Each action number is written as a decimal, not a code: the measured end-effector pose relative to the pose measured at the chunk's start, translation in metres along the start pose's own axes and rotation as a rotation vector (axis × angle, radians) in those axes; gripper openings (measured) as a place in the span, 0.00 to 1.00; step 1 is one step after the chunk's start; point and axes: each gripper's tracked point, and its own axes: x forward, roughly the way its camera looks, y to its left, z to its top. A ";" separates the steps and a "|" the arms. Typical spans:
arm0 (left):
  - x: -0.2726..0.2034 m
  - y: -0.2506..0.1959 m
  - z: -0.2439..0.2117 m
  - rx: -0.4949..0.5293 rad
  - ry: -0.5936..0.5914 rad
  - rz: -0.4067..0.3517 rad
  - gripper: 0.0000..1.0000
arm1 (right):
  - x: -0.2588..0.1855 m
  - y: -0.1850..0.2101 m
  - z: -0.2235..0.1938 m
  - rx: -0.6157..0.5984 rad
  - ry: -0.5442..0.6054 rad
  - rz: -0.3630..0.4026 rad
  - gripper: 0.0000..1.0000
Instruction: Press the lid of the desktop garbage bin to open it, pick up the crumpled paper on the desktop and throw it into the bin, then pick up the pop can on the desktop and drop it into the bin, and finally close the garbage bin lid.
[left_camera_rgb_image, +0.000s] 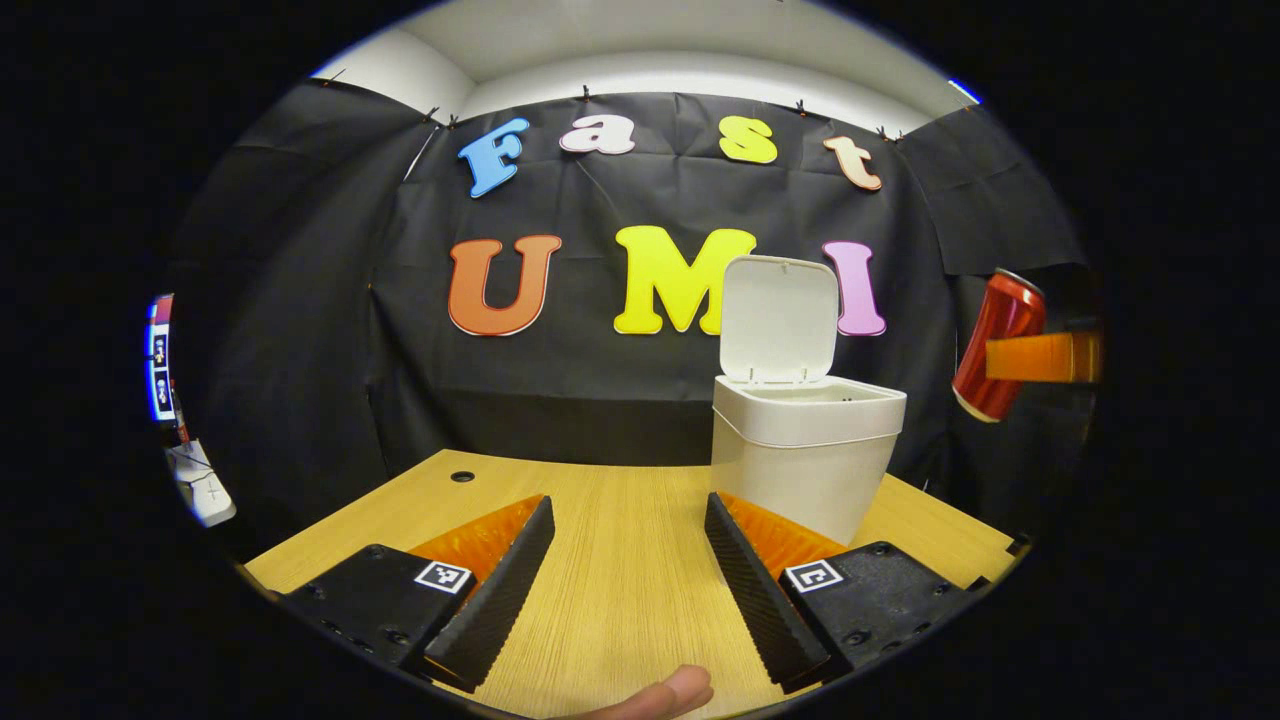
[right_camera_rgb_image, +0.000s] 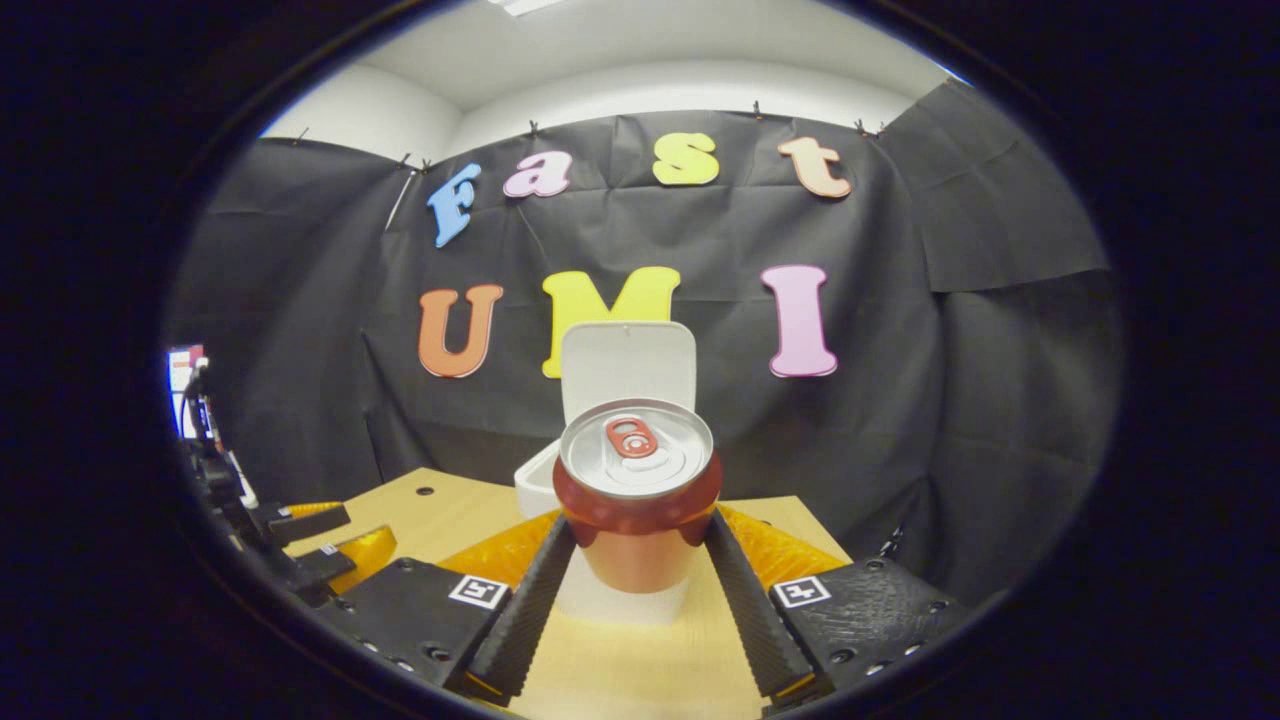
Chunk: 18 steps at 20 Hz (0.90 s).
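Right claw (right_camera_rgb_image: 632, 575): fingers closed on the can (right_camera_rgb_image: 637, 495), one finger pressing each flank. The can stands upright in the grip, its silver top and red pull tab facing the right gripper view. It is held in the air, above the table (right_camera_rgb_image: 430, 515) and in front of the bin (right_camera_rgb_image: 537, 488). In the left gripper view the same can (left_camera_rgb_image: 998, 345) appears at the far right edge, tilted, raised off the table and to the right of the bin, with one finger of the right claw (left_camera_rgb_image: 1040, 357) crossing it.

Left claw (left_camera_rgb_image: 628, 580): fingers spread wide with nothing between them but bare tabletop. It hovers low over the table (left_camera_rgb_image: 620, 560). A fingertip (left_camera_rgb_image: 665, 695) of the person shows at the bottom edge of this view. In the right gripper view the left claw (right_camera_rgb_image: 310, 545) lies at the lower left, well apart from the can.

Bin (left_camera_rgb_image: 805, 450): white, standing on the table toward its right rear, just beyond the right finger of the left claw. Its lid (left_camera_rgb_image: 778, 320) is swung up and stands nearly upright at the back, leaving the mouth open. Whether anything lies inside cannot be told.
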 end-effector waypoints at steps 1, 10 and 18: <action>0.000 -0.002 -0.001 0.000 0.003 -0.007 0.98 | 0.007 0.003 0.012 0.005 0.005 0.006 0.82; -0.003 -0.004 -0.001 0.007 0.006 -0.015 0.98 | 0.106 0.004 0.105 -0.070 -0.027 -0.056 0.80; 0.004 -0.003 -0.010 -0.005 0.030 -0.022 0.98 | 0.210 0.005 0.073 -0.161 0.083 -0.142 0.80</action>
